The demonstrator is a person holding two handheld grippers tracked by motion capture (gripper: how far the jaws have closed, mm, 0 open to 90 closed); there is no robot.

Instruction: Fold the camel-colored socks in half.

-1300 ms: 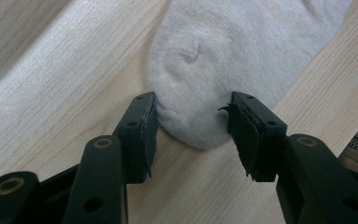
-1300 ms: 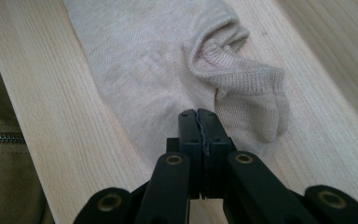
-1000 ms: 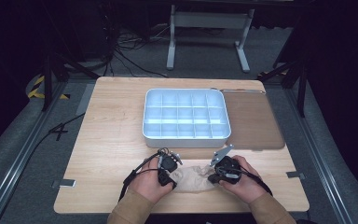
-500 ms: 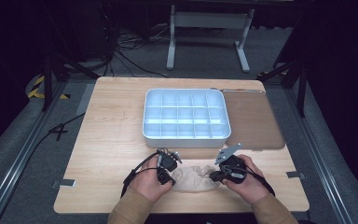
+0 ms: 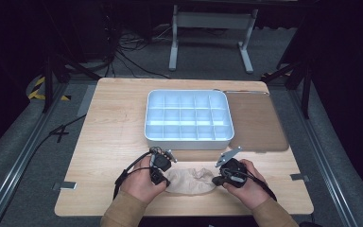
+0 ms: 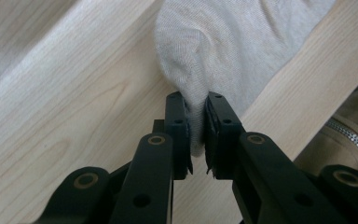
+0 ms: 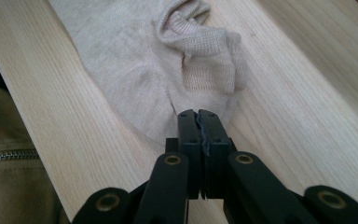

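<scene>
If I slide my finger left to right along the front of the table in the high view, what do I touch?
Left gripper → beige sock → right gripper.

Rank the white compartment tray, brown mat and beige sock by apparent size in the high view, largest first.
1. White compartment tray
2. Brown mat, partly under the tray, so unsure
3. Beige sock, clearly smallest

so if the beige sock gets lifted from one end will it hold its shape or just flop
The sock will probably flop: it is thin knit, bunched and creased where the left gripper pinches it. It looks light. Its ribbed cuff is folded over, so it may unfold when raised.
</scene>
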